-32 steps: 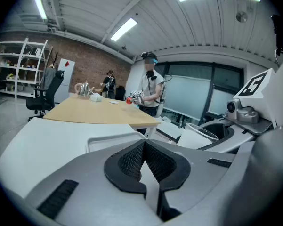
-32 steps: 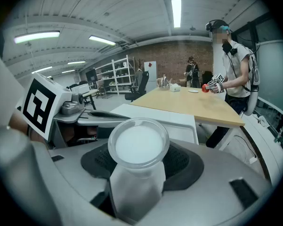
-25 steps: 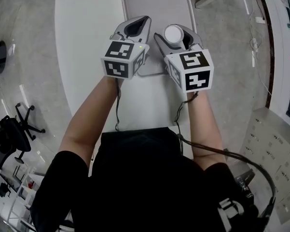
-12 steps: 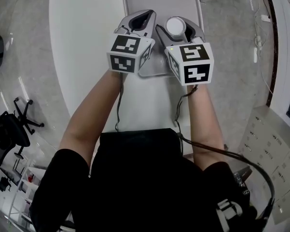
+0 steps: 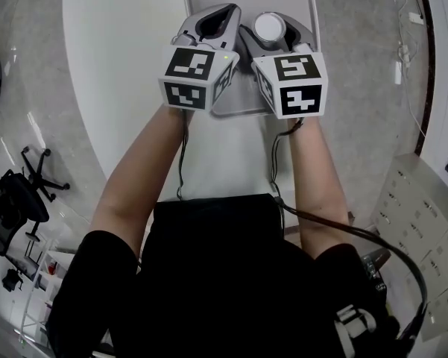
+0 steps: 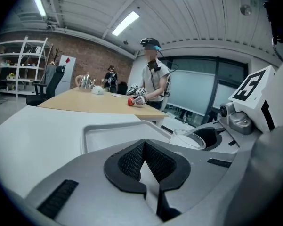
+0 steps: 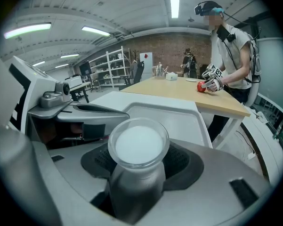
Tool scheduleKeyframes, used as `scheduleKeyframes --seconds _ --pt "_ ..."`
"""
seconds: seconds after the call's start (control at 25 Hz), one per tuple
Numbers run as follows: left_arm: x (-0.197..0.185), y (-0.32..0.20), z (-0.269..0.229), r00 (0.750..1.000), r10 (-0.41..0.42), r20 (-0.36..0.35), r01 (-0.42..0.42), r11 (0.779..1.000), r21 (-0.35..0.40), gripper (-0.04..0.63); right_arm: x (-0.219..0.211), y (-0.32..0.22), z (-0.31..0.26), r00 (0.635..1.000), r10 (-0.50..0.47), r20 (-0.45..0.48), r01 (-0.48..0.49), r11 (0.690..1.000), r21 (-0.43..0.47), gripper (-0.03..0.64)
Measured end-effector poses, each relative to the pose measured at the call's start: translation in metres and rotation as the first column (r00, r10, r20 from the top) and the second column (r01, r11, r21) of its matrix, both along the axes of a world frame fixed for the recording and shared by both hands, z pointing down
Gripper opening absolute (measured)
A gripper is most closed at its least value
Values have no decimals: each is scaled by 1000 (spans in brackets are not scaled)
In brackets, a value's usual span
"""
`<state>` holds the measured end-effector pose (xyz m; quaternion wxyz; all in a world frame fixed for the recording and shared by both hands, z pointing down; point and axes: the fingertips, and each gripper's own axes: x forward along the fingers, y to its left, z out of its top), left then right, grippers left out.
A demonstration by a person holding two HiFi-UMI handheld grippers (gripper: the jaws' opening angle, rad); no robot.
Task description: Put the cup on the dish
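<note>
The right gripper (image 7: pixel 139 163) is clamped on the cup (image 7: pixel 137 147). Its jaws sit narrow w/ the dark pads pressing the cup's lower body from both sides, and the cup is upright. The cup is clear glass w/ a wide rim and looks milky white inside. In the head view it shows as a pale disc (image 5: pixel 269 28) btw the right gripper's (image 5: pixel 273 21) jaws, top centre of the frame.

The left gripper (image 6: pixel 147 169) has its jaws together, the ribbed pads meet along a seam w/ nothing in them. It sits just beside the right one; its view catches the cup's rim (image 6: pixel 188 138) at centre right. In the head view the left gripper (image 5: pixel 216 13) is top centre, left of the cup. The marker cubes (image 5: pixel 194 80) and (image 5: pixel 292 86) are below the jaws in frame.

Both grippers are over the near end of the dish (image 5: pixel 225 110), a flat grey rectangular tray w/ a raised rim. It runs off the top edge of the frame. Can't tell whether the cup's base touches it. The dish fills mid-frame in the right gripper view (image 7: pixel 179 117) and sits centre left in the left gripper view (image 6: pixel 110 131).

The dish lies on a white table (image 5: pixel 127 51). In the bkgd, upper right of the right gripper view, a person (image 7: pixel 230 65) stands at a wooden table (image 7: pixel 193 94), hands on a small red item (image 7: pixel 201 86).
</note>
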<state>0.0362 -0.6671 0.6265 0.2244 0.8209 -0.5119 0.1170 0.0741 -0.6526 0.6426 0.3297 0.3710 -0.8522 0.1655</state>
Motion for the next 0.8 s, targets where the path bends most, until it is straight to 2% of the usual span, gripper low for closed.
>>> scheduleKeyframes --seconds 0.8 --pt "-4 -3 -11 1000 -16 -10 16 999 34 6 -3 -4 10 999 22 33 -23 999 23 249"
